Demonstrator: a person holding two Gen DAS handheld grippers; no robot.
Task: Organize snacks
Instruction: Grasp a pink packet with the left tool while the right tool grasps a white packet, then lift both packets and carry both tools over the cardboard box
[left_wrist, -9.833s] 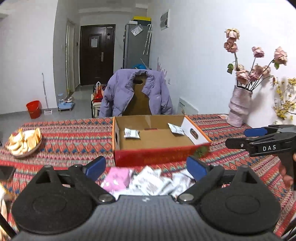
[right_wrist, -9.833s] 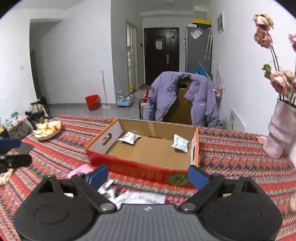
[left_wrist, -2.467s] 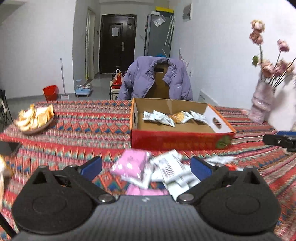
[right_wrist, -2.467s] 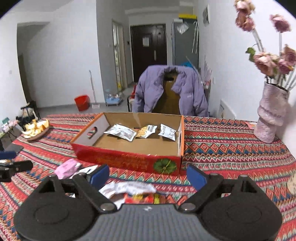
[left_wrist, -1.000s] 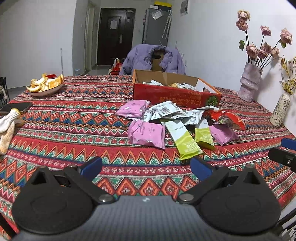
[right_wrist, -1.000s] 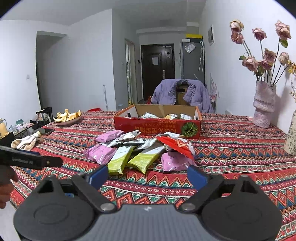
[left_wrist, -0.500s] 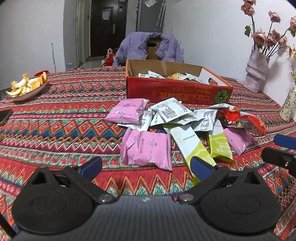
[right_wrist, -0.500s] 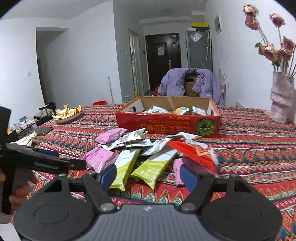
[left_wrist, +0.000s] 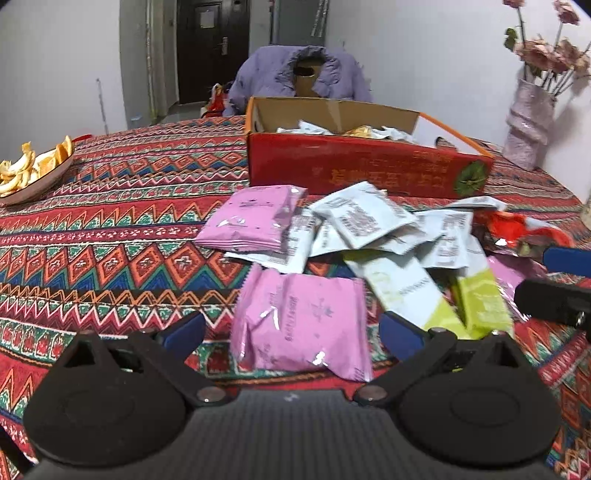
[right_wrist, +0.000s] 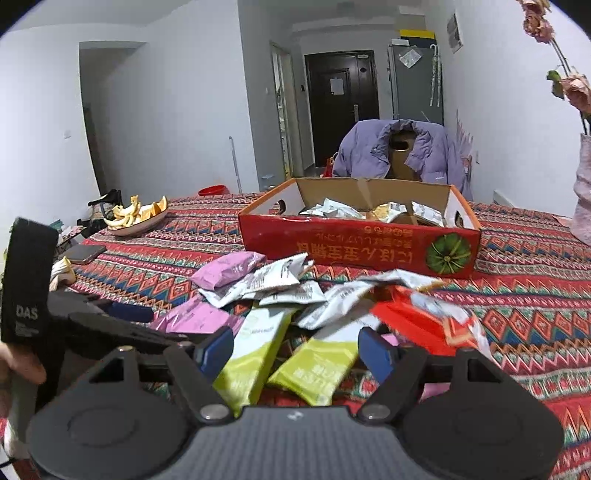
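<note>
Left gripper (left_wrist: 291, 330), jaws closing, unclenched, straddles the pink packet (left_wrist: 301, 323) on the desk (left_wrist: 110, 221); right gripper (right_wrist: 295, 350), jaws released, flanks green packets (right_wrist: 314, 369). Light, crinkly, slippery: pinch flat edges.

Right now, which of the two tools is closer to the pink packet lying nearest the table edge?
Left. The left tool, its jaws closing, has the near pink packet right between its fingers, not yet pinched. The right tool sits over the green packets, beside the pink one.
</note>
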